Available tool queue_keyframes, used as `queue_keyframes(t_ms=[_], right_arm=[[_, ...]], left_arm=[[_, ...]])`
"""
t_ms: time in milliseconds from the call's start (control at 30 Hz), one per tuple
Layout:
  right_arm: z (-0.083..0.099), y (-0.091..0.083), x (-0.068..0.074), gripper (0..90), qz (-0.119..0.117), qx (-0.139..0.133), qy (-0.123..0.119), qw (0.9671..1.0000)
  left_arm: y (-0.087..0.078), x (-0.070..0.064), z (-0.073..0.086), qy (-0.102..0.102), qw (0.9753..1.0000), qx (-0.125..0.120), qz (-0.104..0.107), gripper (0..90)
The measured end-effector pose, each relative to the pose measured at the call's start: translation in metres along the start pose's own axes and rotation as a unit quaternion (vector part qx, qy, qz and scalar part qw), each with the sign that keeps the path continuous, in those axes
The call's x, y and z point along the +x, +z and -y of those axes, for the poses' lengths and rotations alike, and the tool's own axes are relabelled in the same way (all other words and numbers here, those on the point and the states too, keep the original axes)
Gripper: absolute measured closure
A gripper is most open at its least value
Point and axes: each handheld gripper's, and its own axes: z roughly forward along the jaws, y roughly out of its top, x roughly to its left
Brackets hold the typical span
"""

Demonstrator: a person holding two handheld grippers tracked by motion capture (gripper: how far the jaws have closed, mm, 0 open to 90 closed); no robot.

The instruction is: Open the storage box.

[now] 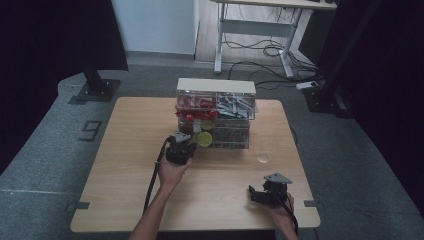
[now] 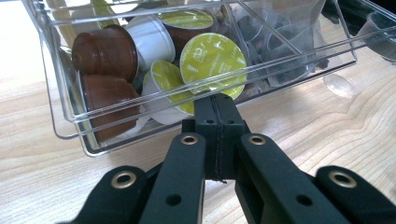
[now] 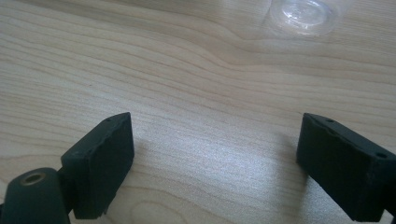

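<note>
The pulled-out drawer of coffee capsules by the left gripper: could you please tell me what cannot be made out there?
- Left gripper: its shut fingers meet the clear drawer front; whether they pinch its rim cannot be told.
- Dark capsules in the neighbouring compartment, left gripper view: blurred by glare and clear walls.
- Upper drawers' contents, high view: too small.
- Clear cup, right gripper view: cut off by the top edge.

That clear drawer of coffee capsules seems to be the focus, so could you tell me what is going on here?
A person works a claw in each hand at a wooden table. The left claw is shut at the front wall of the clear drawer, which sticks out of a clear organizer and holds brown and green-lidded capsules. The right claw is open over bare wood, near a small clear lid.
</note>
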Motion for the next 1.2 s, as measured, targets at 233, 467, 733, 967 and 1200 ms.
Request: queue_keyframes(t_ms=[233, 467, 733, 967, 1200], right_arm=[[0.0, 0.0, 0.0, 11.2, 0.0, 0.0, 0.0, 1.0], [0.0, 0.0, 0.0, 11.2, 0.0, 0.0, 0.0, 1.0], [0.0, 0.0, 0.0, 11.3, 0.0, 0.0, 0.001, 1.0], [0.0, 0.0, 0.0, 11.4, 0.0, 0.0, 0.001, 1.0], [0.0, 0.0, 0.0, 11.5, 0.0, 0.0, 0.002, 1.0]], left_arm=[[-0.003, 0.0, -0.006, 0.002, 1.0, -0.004, -0.002, 90.0], [-0.005, 0.002, -0.013, -0.003, 1.0, -0.009, -0.001, 90.0], [-0.006, 0.003, -0.017, -0.001, 1.0, -0.009, -0.003, 90.0], [-0.007, 0.003, -0.023, -0.006, 0.9999, -0.013, -0.002, 90.0], [-0.007, 0.002, -0.03, -0.003, 0.9998, -0.017, -0.004, 90.0]])
